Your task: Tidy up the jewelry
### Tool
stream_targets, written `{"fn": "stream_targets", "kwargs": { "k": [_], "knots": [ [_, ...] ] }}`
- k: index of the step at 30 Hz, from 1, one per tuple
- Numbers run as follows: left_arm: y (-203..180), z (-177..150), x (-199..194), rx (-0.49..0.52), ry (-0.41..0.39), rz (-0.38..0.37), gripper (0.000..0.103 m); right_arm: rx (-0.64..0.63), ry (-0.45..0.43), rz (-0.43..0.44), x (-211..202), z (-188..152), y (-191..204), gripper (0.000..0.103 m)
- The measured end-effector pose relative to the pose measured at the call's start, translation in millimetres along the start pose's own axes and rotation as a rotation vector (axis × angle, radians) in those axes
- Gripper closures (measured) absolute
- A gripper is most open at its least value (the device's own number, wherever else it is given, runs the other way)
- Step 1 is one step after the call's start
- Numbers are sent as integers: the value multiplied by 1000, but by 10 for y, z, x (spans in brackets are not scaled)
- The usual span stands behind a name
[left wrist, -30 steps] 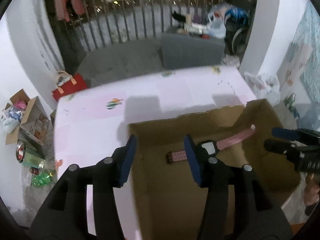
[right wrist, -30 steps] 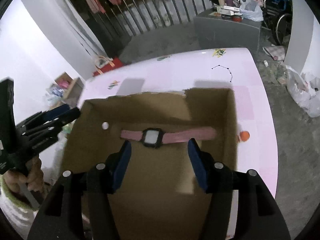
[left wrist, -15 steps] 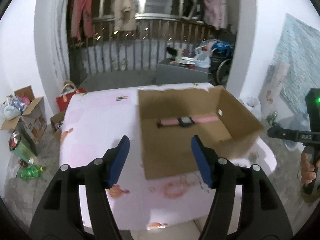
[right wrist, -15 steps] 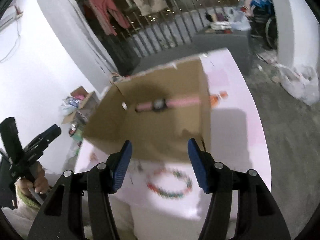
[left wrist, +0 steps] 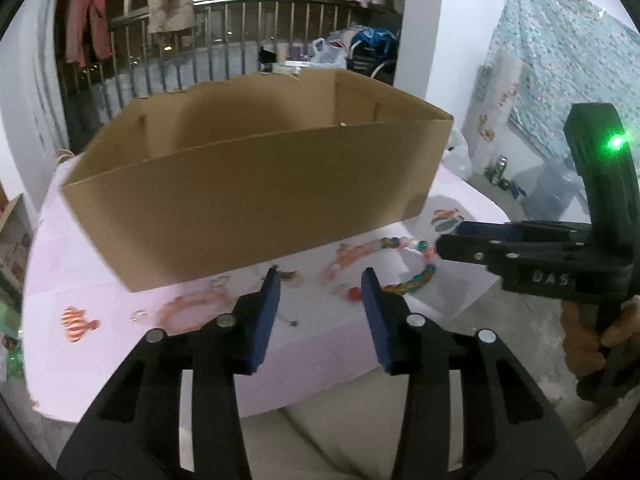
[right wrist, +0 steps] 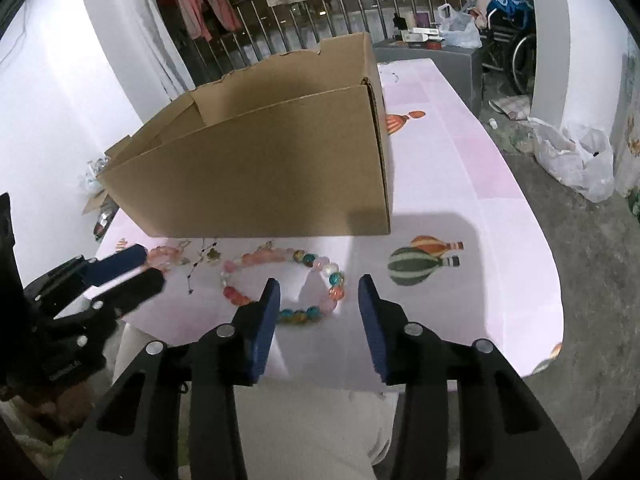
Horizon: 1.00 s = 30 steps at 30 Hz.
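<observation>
Left wrist view: the left gripper is now hanging low over the near edge of the pink balloon-print tablecloth, where a second ago it was looking down into the open brown cardboard box.
Claw state, left: its jaws are closing, half spread, with nothing between the pads.
Box contents: the interior floor is now hidden behind the near wall; the pink-strapped watch seen inside earlier is out of sight.
Jewellery, left view: a multicoloured beaded bracelet is lying on the cloth just in front of the box, with blurred small pieces to its left.
Other tool: the right gripper is reaching in from the right, its tips near the bracelet.

Right wrist view: the right gripper is pointing down at the same bracelet, whose near arc is showing between the two blue pads.
Claw state, right: its jaws are closing, half spread, not yet pressing on any bead.
Thin chain: a fine dark chain with a star charm is lying left of the bracelet, apart from it.
Left tool here: the left gripper is hovering near the pink beads at the cloth's left.

Assessment: both tools have withdrawn from the box; the watch is judged stowed, and the bracelet is likely the next pick.
</observation>
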State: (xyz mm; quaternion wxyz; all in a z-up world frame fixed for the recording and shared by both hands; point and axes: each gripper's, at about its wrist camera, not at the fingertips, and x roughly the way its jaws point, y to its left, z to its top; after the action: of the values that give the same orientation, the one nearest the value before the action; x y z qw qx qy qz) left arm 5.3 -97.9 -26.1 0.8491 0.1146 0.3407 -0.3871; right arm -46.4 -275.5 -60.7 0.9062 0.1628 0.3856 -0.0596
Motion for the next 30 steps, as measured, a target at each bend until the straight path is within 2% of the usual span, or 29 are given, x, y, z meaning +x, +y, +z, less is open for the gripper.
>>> {"fn": "stream_targets", "kwargs": {
  "k": [6, 15, 24, 29, 30],
  "knots": [
    [-35, -9, 268, -34, 52, -4, 75, -11, 8, 4, 110, 1, -1, 69],
    [-2, -51, 589, -74, 147, -21, 81, -26, 52, 3, 254, -33, 26, 78],
    [3, 2, 680, -89, 158, -21, 80, -39, 56, -15, 307, -5, 53, 84],
    [-64, -8, 723, -32, 163, 33, 84, -49, 54, -31, 334, 21, 56, 91],
    [-69, -14, 732, -29, 162, 34, 87, -47, 54, -30, 334, 20, 56, 92]
  ]
}}
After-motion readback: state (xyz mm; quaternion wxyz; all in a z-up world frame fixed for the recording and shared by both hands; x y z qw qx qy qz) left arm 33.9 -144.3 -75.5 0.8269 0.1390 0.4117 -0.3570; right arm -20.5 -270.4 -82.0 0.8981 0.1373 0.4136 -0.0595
